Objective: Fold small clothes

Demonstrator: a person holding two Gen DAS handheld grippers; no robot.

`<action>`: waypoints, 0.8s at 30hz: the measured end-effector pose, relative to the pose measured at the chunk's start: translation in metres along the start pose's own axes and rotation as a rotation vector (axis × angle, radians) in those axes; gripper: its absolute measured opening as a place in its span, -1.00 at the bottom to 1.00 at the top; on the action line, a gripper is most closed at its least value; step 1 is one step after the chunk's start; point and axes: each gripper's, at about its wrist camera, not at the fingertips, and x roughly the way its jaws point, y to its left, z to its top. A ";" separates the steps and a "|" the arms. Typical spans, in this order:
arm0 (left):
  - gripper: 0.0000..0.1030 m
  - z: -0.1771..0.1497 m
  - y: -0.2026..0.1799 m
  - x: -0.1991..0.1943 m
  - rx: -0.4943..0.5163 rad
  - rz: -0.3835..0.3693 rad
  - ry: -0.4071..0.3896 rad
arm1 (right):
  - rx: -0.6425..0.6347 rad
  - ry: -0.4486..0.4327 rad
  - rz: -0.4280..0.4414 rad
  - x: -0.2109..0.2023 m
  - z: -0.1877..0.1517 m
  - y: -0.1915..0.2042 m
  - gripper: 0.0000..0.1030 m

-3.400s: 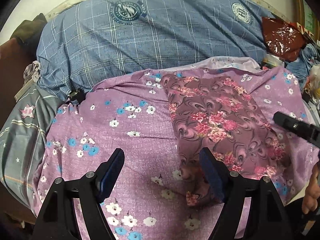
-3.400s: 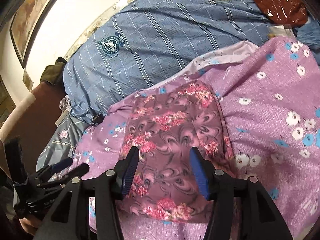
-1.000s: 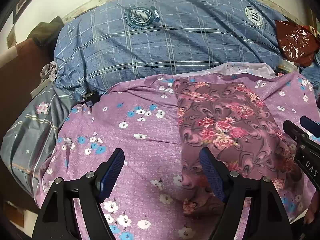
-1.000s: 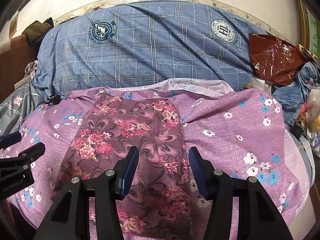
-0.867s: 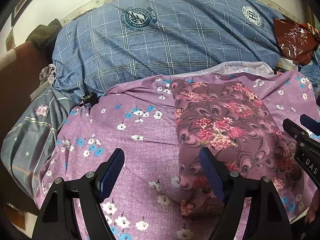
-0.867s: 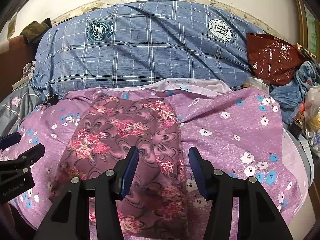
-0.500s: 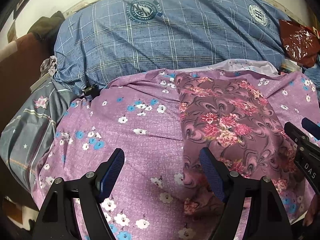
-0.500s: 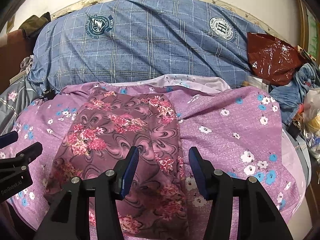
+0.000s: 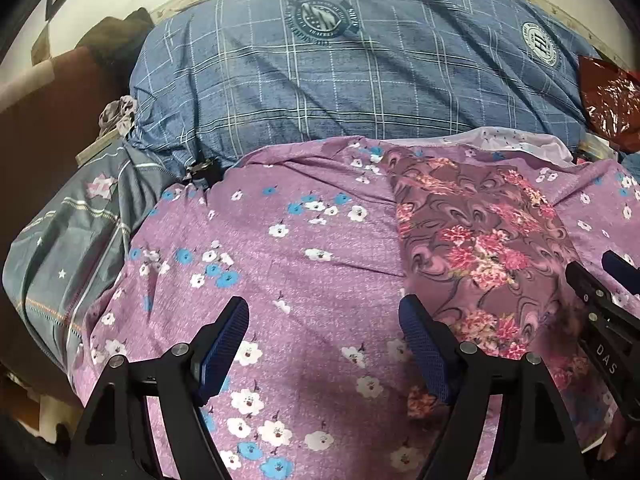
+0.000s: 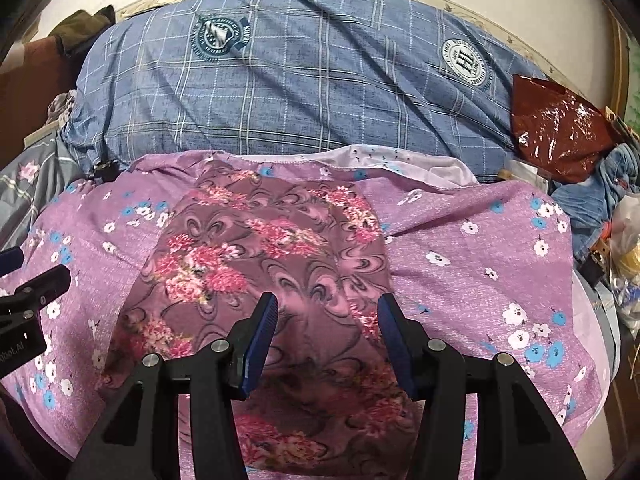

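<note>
A mauve garment with pink flowers and swirls (image 9: 480, 240) (image 10: 264, 264) lies folded into a long strip on a purple flowered cloth (image 9: 304, 264) (image 10: 472, 280). My left gripper (image 9: 324, 320) hangs open above the purple cloth, just left of the garment's near end, with nothing between its blue pads. My right gripper (image 10: 326, 316) hangs open over the garment's near half, jaws narrower than the left's, holding nothing. Each gripper shows at the edge of the other's view.
A big blue checked pillow (image 9: 360, 72) (image 10: 288, 88) lies behind the cloth. A grey starred cover (image 9: 64, 256) is at the left. At the right lie a red shiny bag (image 10: 556, 132), denim clothing (image 10: 592, 200) and small clutter.
Both grippers drifted slightly over the bed and lower; the scene shifted a little in both views. The jaws kept their widths and the garment lay still.
</note>
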 end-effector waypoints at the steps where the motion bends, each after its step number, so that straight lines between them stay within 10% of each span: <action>1: 0.50 -0.001 0.002 0.001 -0.003 -0.001 0.002 | -0.005 -0.001 -0.001 0.000 0.000 0.001 0.04; 24: 0.50 0.002 -0.012 0.009 0.022 -0.017 0.008 | -0.014 0.009 -0.019 0.004 -0.003 -0.004 0.04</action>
